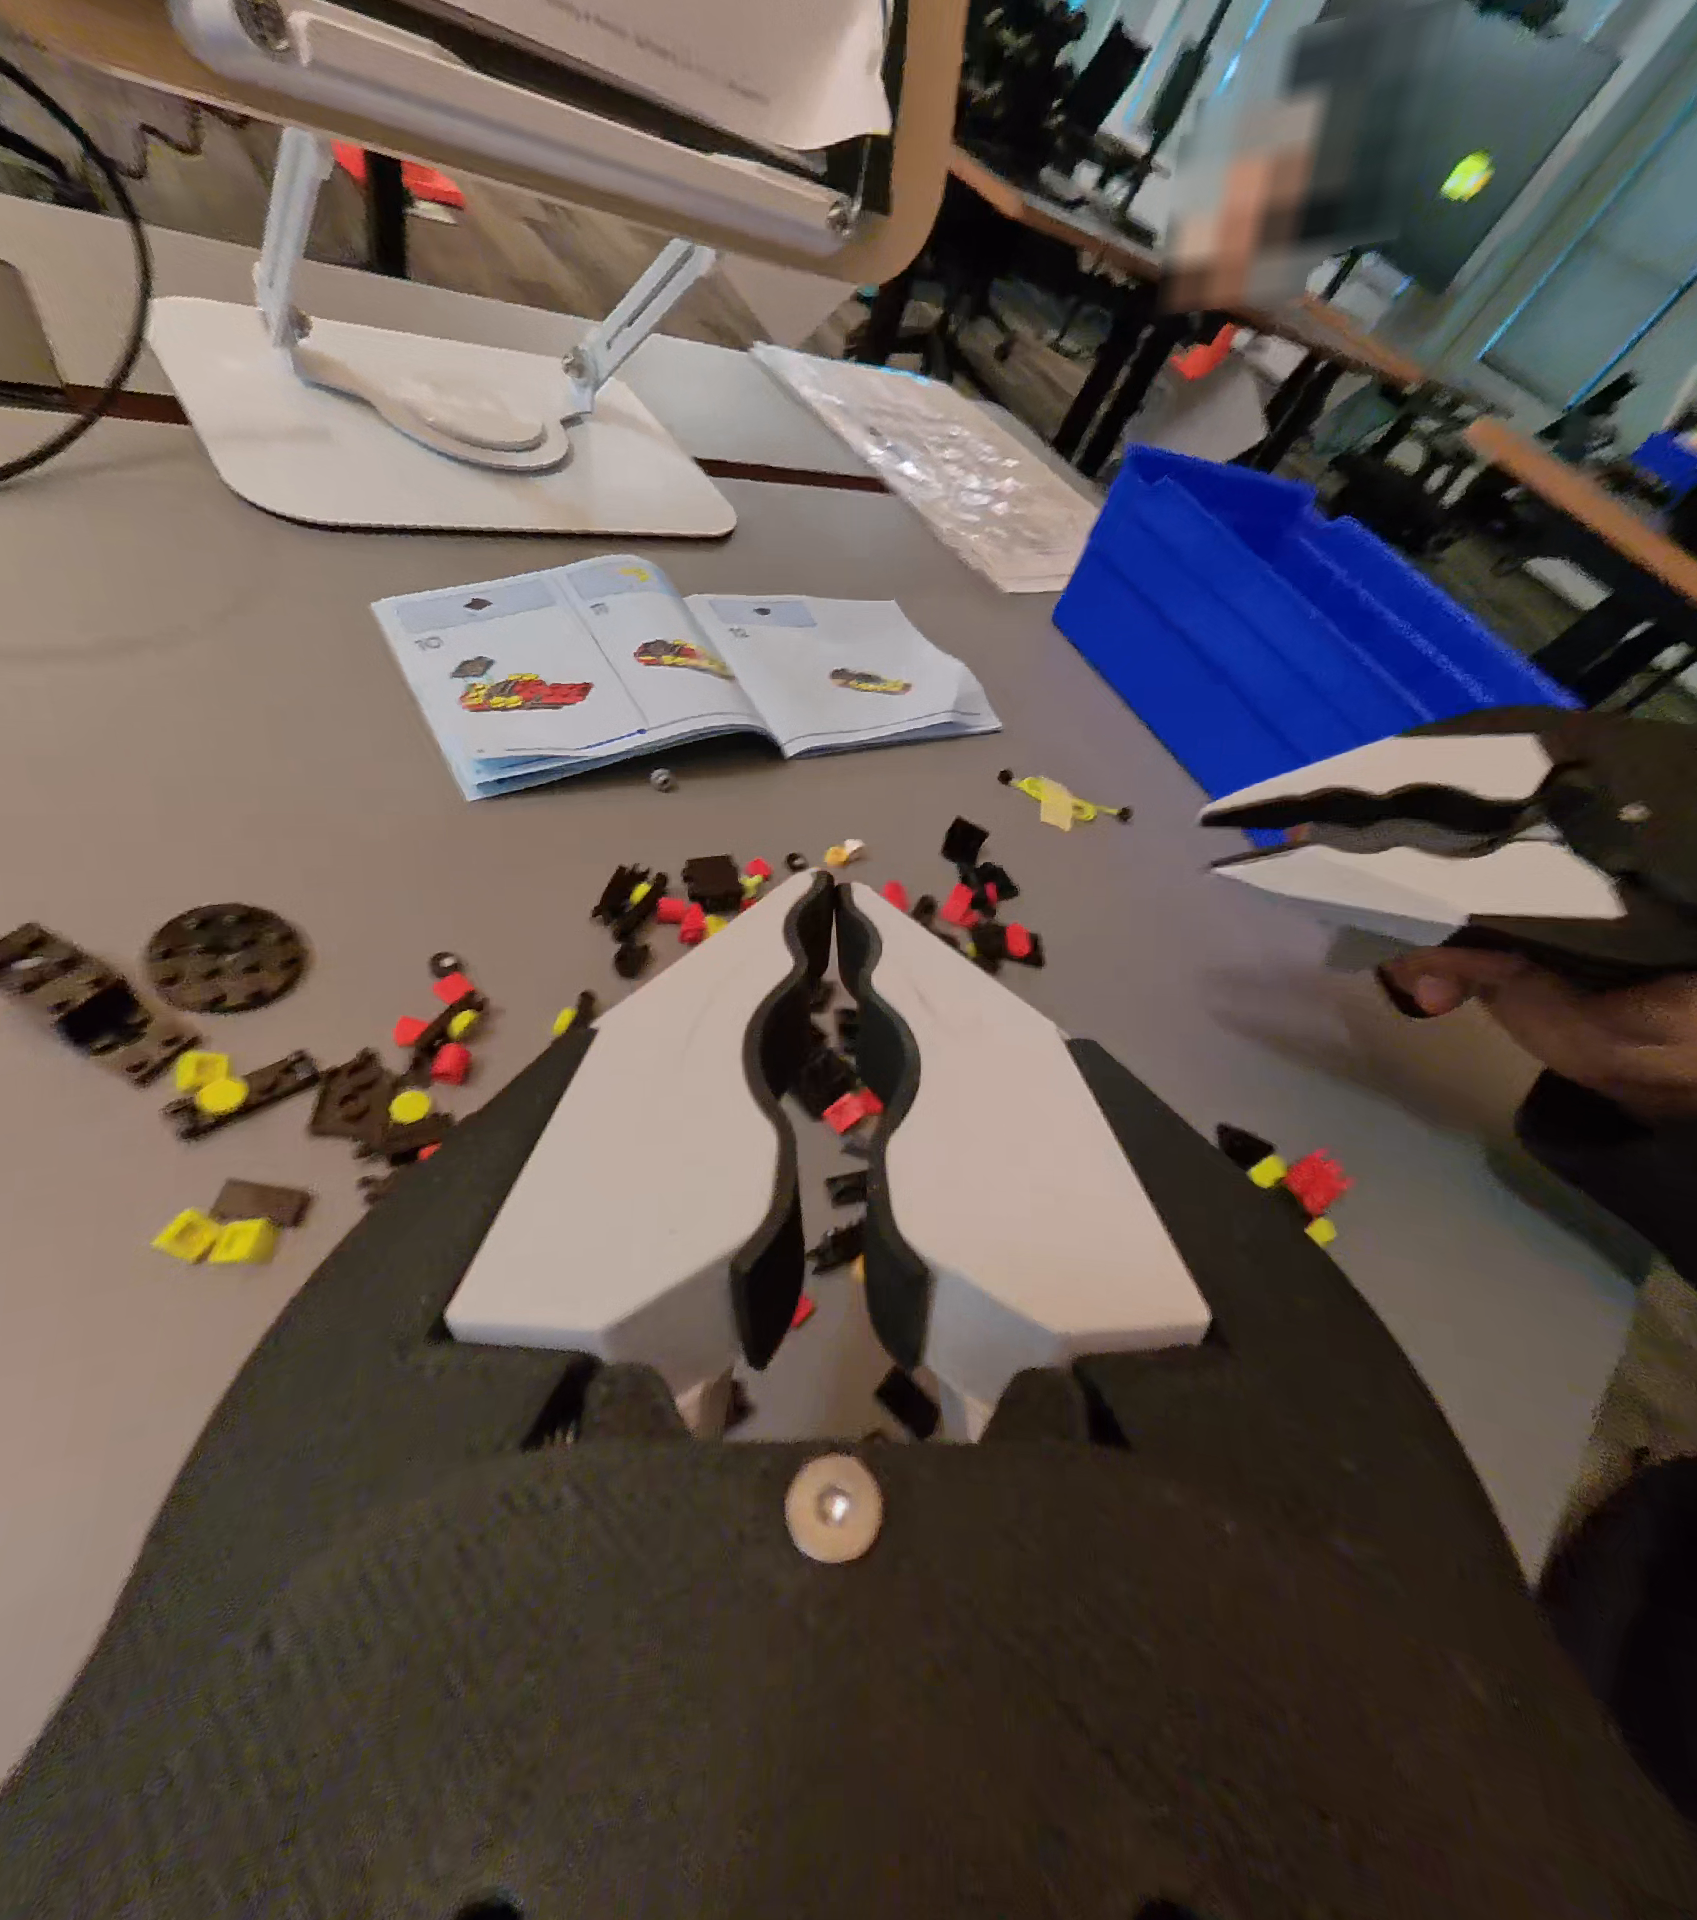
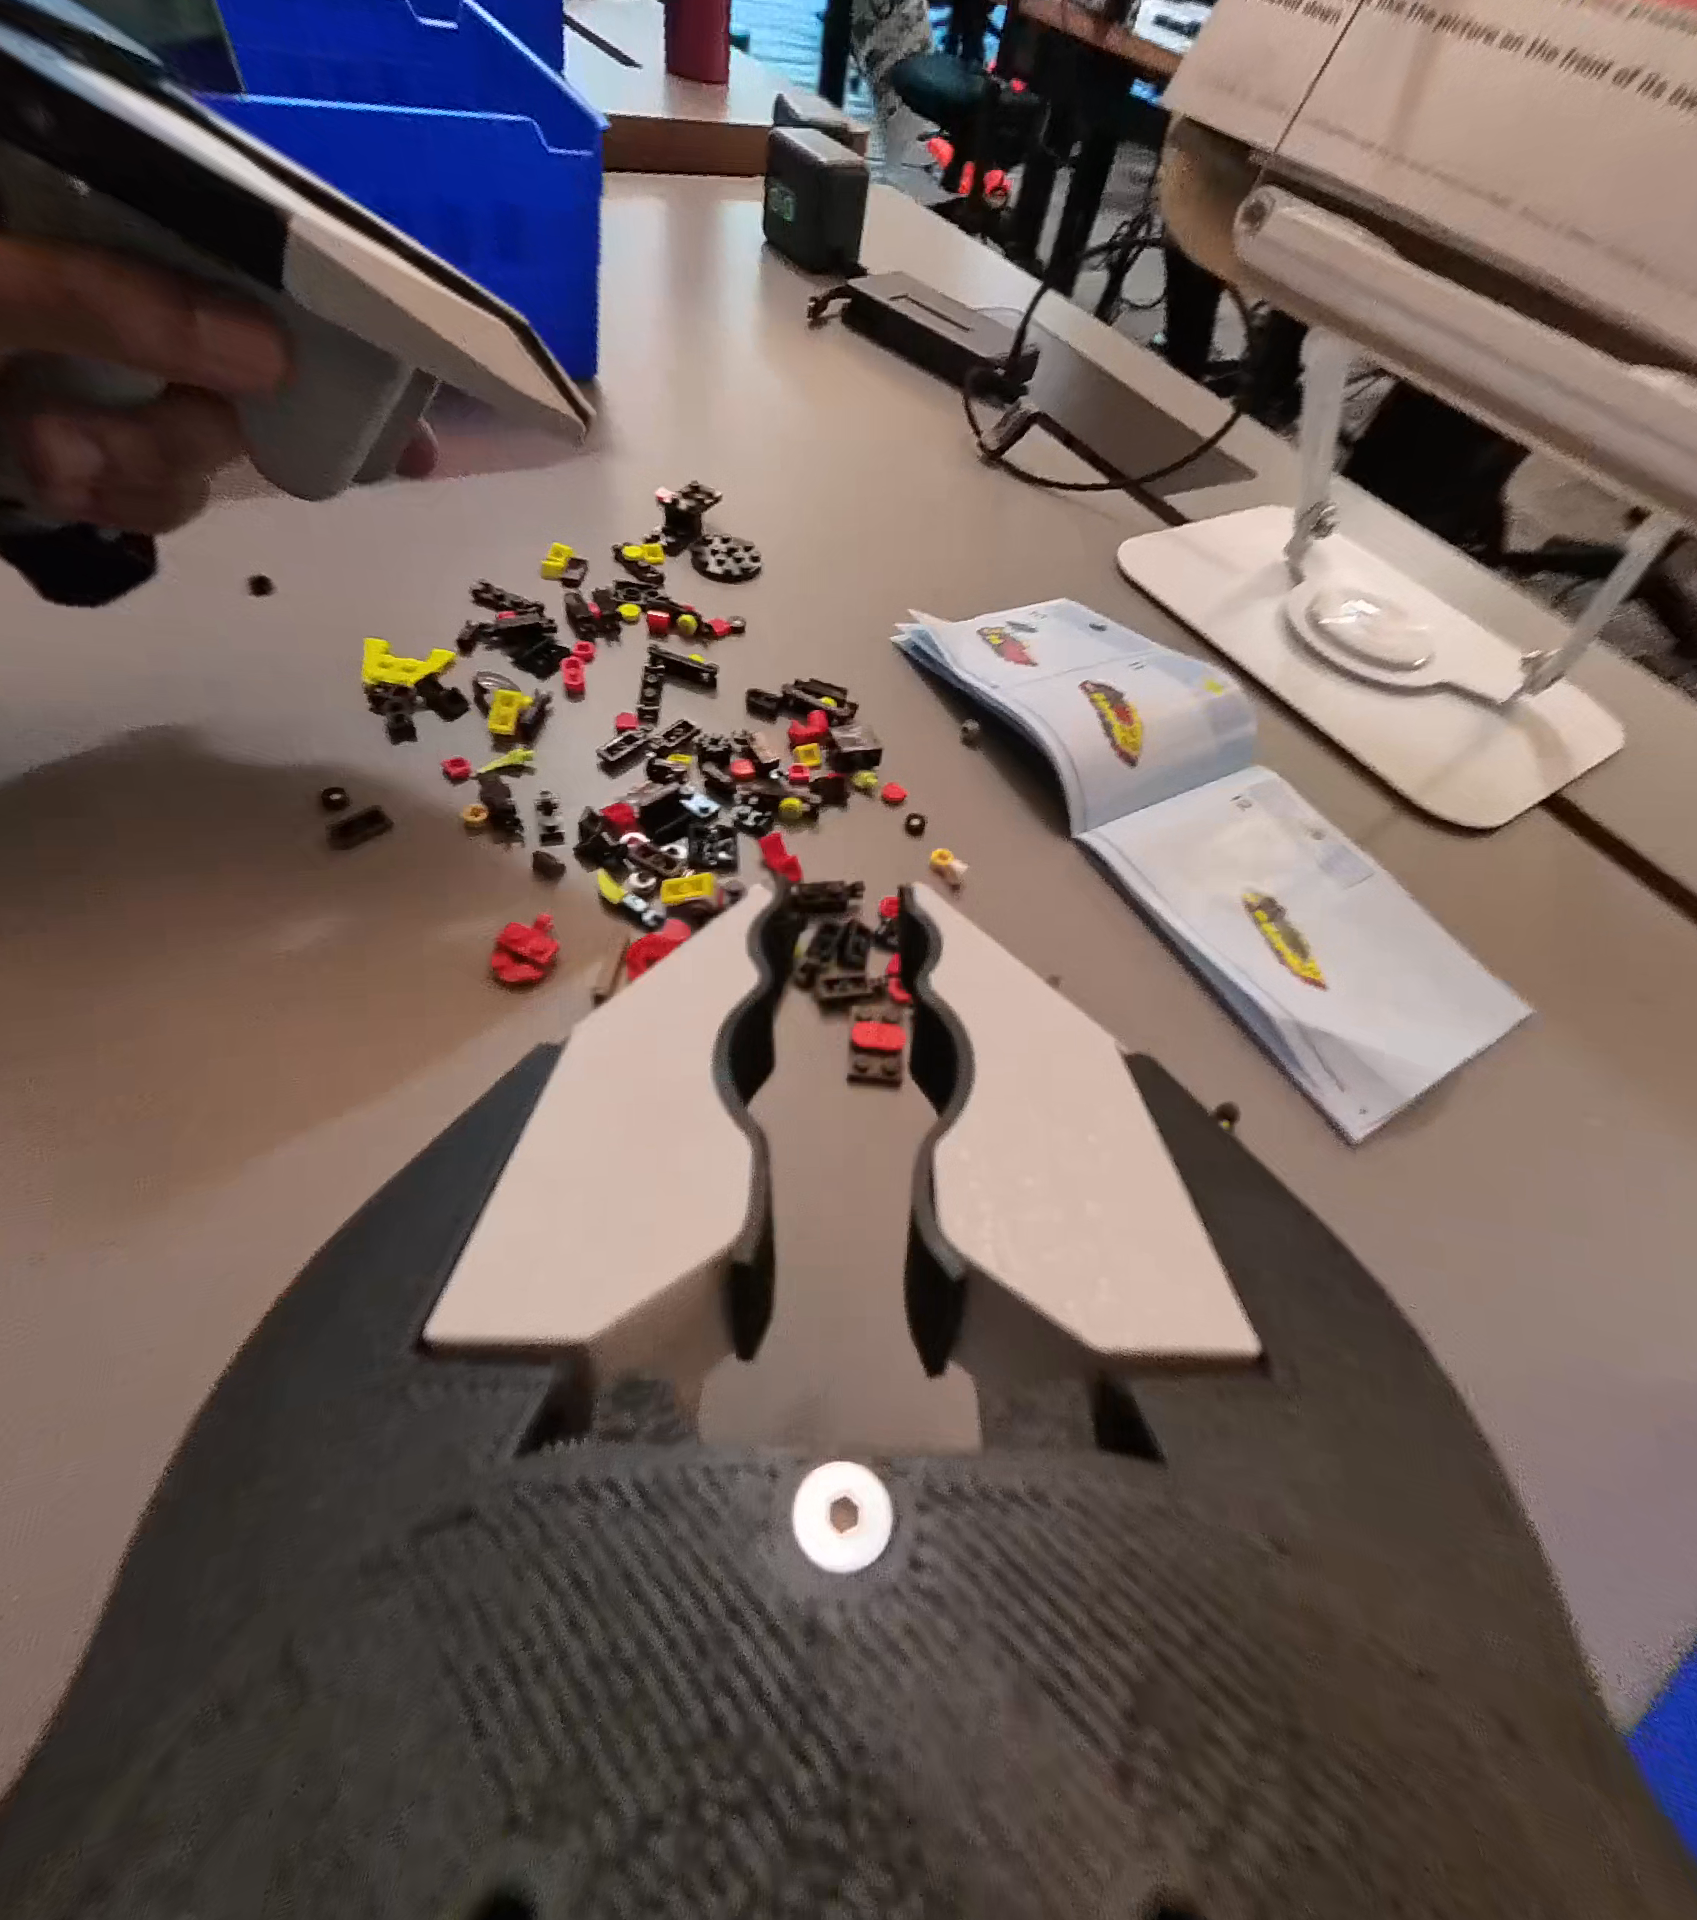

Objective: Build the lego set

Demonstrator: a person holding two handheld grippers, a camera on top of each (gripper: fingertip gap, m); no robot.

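Many small loose lego pieces (image 2: 662, 800), black, red and yellow, lie scattered on the grey table (image 2: 148, 1039). They also show in the left wrist view (image 1: 709, 881), with a round black plate (image 1: 226, 956) at the left. My left gripper (image 1: 836, 891) hovers over the pile with its tips together and nothing seen between them. My right gripper (image 2: 839, 899) is open and empty, low over the near edge of the pile. It appears at the right in the left wrist view (image 1: 1210, 840). The left gripper shows at upper left in the right wrist view (image 2: 574, 410).
An open instruction booklet (image 1: 678, 665) (image 2: 1208, 831) lies beyond the pieces. A white stand base (image 1: 428, 436) (image 2: 1374, 665) holds a board above. A blue bin (image 1: 1270, 623) (image 2: 428, 135), a clear plastic bag (image 1: 948, 457) and a black adapter with cables (image 2: 927, 322) sit nearby. The grippers' ends are close to 15 cm from one another. To the round black plate (image 1: 226, 956): left tips about 15 cm, right tips about 25 cm. It is also in sight in the right wrist view (image 2: 726, 554).
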